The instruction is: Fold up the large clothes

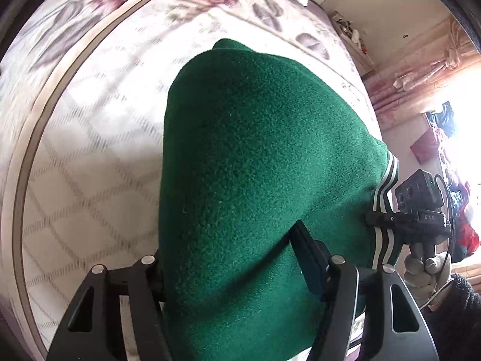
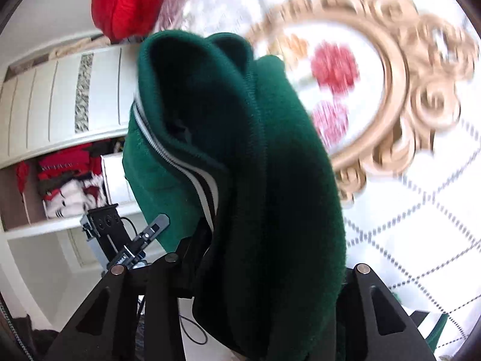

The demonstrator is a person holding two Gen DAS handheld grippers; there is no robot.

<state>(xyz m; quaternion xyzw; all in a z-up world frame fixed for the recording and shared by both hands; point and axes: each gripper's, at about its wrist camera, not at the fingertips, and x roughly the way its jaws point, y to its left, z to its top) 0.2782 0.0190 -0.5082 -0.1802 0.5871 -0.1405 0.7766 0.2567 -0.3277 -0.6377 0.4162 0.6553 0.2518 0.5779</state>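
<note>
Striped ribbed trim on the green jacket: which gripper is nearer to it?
Right. The right gripper has its jaws clamped on the green jacket right at the striped ribbed trim. The left gripper grips plain green fabric, away from the stripes.

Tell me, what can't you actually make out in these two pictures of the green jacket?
- Left gripper pads: left wrist view, buried in the green jacket.
- Right gripper fingertips: right wrist view, covered by the jacket's folds.
- Bedspread pattern: right wrist view, motion-blurred.
- Jacket's lower part: cut off by both bottom edges.
</note>
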